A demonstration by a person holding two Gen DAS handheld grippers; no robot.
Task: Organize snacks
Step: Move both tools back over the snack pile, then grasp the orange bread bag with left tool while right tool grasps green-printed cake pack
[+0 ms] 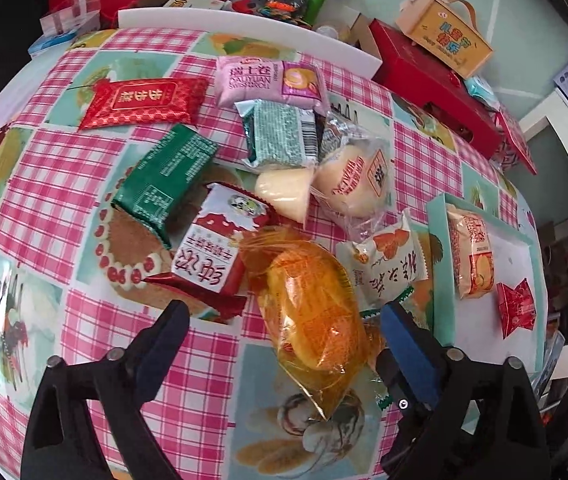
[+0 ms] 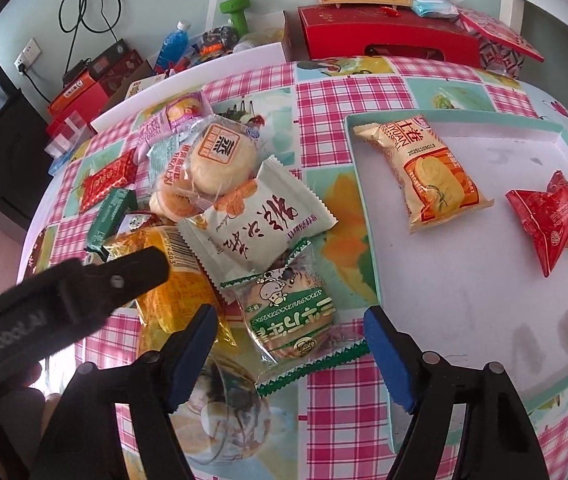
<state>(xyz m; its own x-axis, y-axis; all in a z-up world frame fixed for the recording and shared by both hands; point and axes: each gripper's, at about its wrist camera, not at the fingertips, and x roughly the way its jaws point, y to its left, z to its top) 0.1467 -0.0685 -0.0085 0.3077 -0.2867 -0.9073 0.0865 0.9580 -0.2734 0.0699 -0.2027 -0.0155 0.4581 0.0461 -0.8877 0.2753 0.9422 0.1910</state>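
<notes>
A pile of snack packets lies on the checked tablecloth (image 1: 84, 184). My left gripper (image 1: 284, 320) is open, its fingers either side of an orange see-through bread packet (image 1: 316, 312) without pressing it. My right gripper (image 2: 290, 316) is open around a green-and-white biscuit packet (image 2: 292, 316), with gaps at both pads. One finger of the left gripper (image 2: 124, 276) reaches over the orange packet (image 2: 180, 300). A white tray with a teal rim (image 2: 464, 280) on the right holds an orange roll packet (image 2: 432, 172) and a red packet (image 2: 552, 216).
Other packets in the pile: a white one with brown script (image 2: 260, 220), round pastries (image 2: 220, 160), a green bar (image 1: 164, 176), a red-and-white packet (image 1: 216, 248), a red packet (image 1: 144, 102), a pink one (image 1: 268, 80). Boxes, a bottle and a green dumbbell (image 2: 236, 12) crowd the far edge.
</notes>
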